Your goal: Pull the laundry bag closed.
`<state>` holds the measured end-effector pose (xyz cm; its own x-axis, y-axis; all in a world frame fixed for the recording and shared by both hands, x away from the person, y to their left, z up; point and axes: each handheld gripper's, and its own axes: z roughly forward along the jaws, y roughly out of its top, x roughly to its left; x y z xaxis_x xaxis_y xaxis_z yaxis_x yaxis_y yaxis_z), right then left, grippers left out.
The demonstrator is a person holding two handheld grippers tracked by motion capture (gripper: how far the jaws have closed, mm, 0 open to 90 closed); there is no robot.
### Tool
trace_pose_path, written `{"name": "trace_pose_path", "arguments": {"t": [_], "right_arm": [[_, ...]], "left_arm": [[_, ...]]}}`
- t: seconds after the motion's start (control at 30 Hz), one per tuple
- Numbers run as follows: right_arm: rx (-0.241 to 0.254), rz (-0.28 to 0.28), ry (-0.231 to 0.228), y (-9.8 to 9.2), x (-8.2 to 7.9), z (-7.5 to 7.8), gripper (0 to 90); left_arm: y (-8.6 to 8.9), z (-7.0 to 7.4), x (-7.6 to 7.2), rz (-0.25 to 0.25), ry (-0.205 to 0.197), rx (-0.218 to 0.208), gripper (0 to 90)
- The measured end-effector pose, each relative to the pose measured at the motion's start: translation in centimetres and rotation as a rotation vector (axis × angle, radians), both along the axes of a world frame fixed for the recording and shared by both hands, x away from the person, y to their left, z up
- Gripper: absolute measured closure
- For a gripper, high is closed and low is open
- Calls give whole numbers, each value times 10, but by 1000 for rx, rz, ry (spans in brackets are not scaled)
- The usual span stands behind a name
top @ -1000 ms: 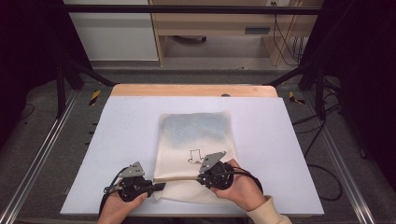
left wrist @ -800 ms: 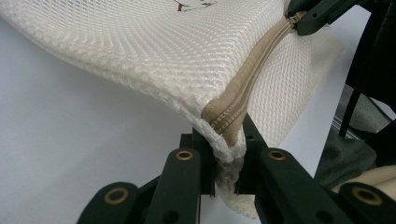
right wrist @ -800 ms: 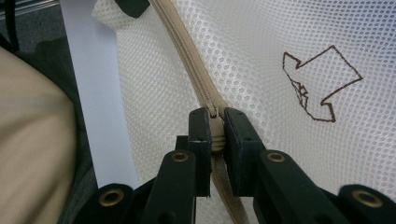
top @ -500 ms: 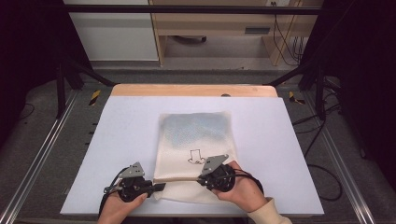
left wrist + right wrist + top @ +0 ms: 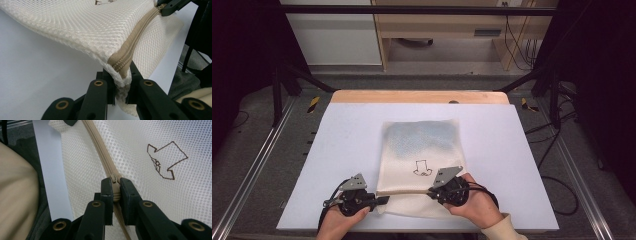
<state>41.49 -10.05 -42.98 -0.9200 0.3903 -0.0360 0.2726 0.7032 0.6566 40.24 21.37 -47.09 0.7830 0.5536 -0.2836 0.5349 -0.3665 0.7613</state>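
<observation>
A white mesh bag [image 5: 422, 145] lies flat mid-table, with a small brown line drawing [image 5: 422, 167] on it and a tan zipper [image 5: 407, 191] running along its near edge. My left gripper [image 5: 382, 200] is shut on the bag's near-left corner at the zipper's end [image 5: 122, 72], and the corner is lifted a little off the table. My right gripper [image 5: 432, 191] is shut on the zipper pull [image 5: 114, 192], with the jaws pinched on both sides of it. Zipper teeth [image 5: 100, 147] stretch away toward the left gripper [image 5: 70, 122]. Something bluish shows through the mesh at the bag's far half [image 5: 422, 132].
The bag rests on a white mat [image 5: 337, 150] over a wooden table whose far edge [image 5: 419, 96] shows. Metal rails [image 5: 257, 165] run along both sides, and cables [image 5: 557, 180] lie on the floor to the right. The person's hands hold both grippers at the near edge.
My right gripper has shifted slightly to the right along the zipper line. The left gripper has kept its hold on the corner.
</observation>
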Motion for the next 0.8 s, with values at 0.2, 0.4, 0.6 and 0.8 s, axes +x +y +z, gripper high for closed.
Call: {"name": "trace_pose_path", "arguments": {"t": [0.2,0.4,0.6,0.8], "right_arm": [[0,-11,1,-5,-2,0,818],[-3,-19,-2,-9,-4,0,818],[7,-29,-2,-14,-6,1,818],[16,-36,-9,-17,-9,1,817]], "left_arm": [[0,-1,0,2,4,-2,817],[0,0,0,2,3,-6,816],[0,-1,0,5,3,-5,816],[0,-1,0,2,-1,-1,816]]}}
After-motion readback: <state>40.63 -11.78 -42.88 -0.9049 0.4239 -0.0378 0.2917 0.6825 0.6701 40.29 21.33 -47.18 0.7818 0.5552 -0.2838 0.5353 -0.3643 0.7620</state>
